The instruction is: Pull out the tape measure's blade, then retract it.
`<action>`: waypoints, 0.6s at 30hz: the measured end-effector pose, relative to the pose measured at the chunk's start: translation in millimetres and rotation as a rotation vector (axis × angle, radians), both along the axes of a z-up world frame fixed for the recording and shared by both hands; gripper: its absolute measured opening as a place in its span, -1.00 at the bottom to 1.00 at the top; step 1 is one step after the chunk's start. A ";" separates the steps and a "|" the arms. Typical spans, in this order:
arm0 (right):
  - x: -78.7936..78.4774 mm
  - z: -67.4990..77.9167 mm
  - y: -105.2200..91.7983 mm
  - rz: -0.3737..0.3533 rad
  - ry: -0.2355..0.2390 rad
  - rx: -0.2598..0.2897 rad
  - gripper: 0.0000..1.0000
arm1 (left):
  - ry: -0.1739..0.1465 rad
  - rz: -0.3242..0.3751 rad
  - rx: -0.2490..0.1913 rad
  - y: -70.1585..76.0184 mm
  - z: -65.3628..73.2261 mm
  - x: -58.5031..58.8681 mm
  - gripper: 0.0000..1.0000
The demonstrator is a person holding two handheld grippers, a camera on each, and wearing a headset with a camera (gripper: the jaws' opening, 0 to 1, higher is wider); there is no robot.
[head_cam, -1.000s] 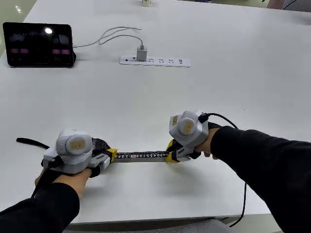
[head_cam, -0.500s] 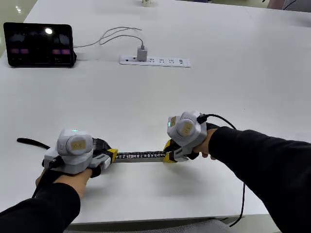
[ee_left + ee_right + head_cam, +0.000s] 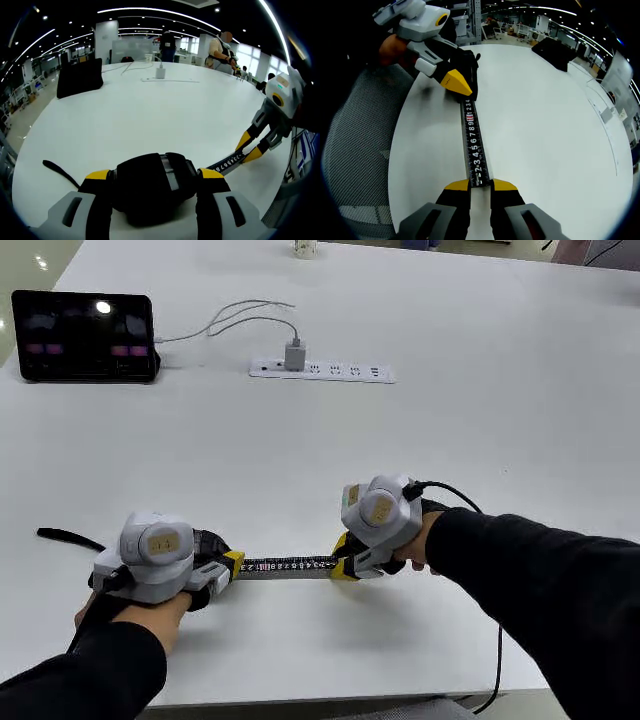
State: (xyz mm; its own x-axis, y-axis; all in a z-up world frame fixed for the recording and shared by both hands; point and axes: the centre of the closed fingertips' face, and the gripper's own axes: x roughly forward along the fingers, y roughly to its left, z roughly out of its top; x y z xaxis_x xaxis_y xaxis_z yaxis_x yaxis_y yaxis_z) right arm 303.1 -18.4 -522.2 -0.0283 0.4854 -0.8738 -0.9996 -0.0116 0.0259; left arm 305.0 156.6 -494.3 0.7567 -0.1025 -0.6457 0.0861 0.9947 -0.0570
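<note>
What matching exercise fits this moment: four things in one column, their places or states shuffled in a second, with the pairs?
Things:
1. tape measure case
2. blade
3. tablet
4. power strip

Places or states:
A. far left of the table
B. clamped between the left gripper jaws
C. far middle of the table, with a charger plugged in
D. pulled out flat, its end pinched by the right gripper

Pairs: 1-B, 2-D, 3-A, 4-C
</note>
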 end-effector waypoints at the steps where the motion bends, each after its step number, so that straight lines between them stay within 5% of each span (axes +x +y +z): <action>1: 0.2 -0.1 0.5 0.000 -0.001 -0.001 -0.78 | 0.000 0.000 0.000 0.0 0.0 0.0 0.27; 18: -2.0 0.8 7.2 -0.006 0.006 0.006 -0.78 | 0.005 0.000 -0.005 0.3 0.7 -0.6 0.26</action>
State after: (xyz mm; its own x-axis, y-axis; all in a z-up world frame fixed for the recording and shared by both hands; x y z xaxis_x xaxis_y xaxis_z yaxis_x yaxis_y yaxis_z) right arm 301.2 -11.2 -521.5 -0.0309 0.4912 -0.8705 -0.9995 -0.0058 0.0322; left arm 304.4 156.9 -493.6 0.7531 -0.1060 -0.6493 0.0863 0.9943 -0.0622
